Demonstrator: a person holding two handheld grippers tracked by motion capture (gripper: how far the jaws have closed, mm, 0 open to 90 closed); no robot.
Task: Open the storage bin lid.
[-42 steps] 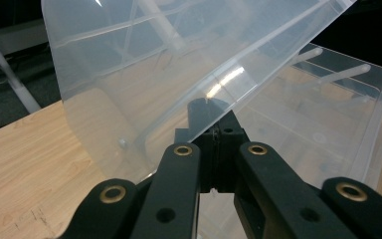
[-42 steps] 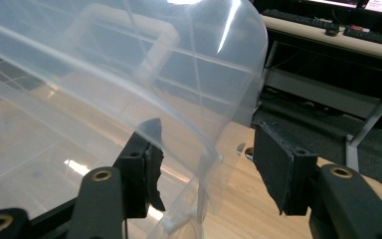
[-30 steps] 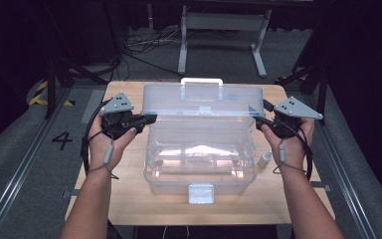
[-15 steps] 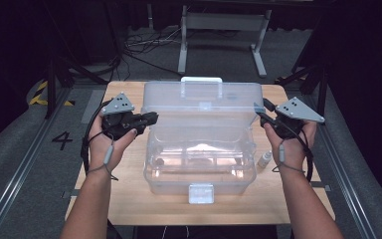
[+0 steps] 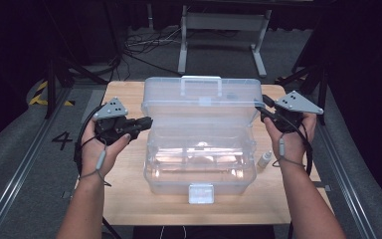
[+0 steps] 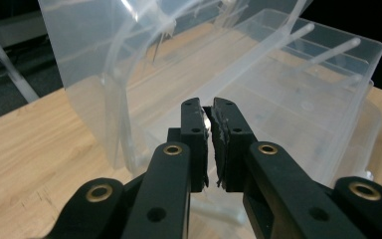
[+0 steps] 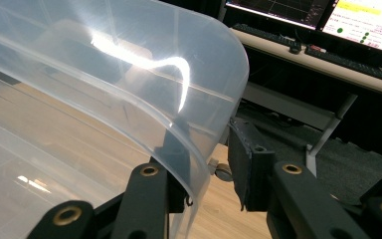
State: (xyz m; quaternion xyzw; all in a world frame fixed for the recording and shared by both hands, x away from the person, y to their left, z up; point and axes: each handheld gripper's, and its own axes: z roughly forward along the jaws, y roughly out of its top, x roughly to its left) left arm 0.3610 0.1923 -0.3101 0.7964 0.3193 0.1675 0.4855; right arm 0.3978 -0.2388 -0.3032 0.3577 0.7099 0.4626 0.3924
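A clear plastic toolbox [image 5: 199, 167] stands open on the wooden table [image 5: 124, 199], its lid [image 5: 199, 107] raised upright at the back. My left gripper [image 5: 146, 121] hovers just off the lid's left edge. Its jaws [image 6: 210, 107] have just been opening and stand a narrow slit apart with nothing between them. My right gripper [image 5: 263, 112] is at the lid's right edge. Its jaws [image 7: 206, 144] have just been closing with the lid's curved rim [image 7: 214, 99] between them. One jaw sits behind the clear plastic, and the other pad's tip meets the rim.
A small white bottle [image 5: 264, 159] stands on the table right of the box, beside my right wrist. The box's white latch [image 5: 200, 193] faces the front edge and its handle [image 5: 201, 79] tops the lid. Dark floor, rails and a desk frame surround the table.
The lid stands slightly more upright than a second ago. My left gripper has come a little off the lid's left edge. Both hands have barely shifted.
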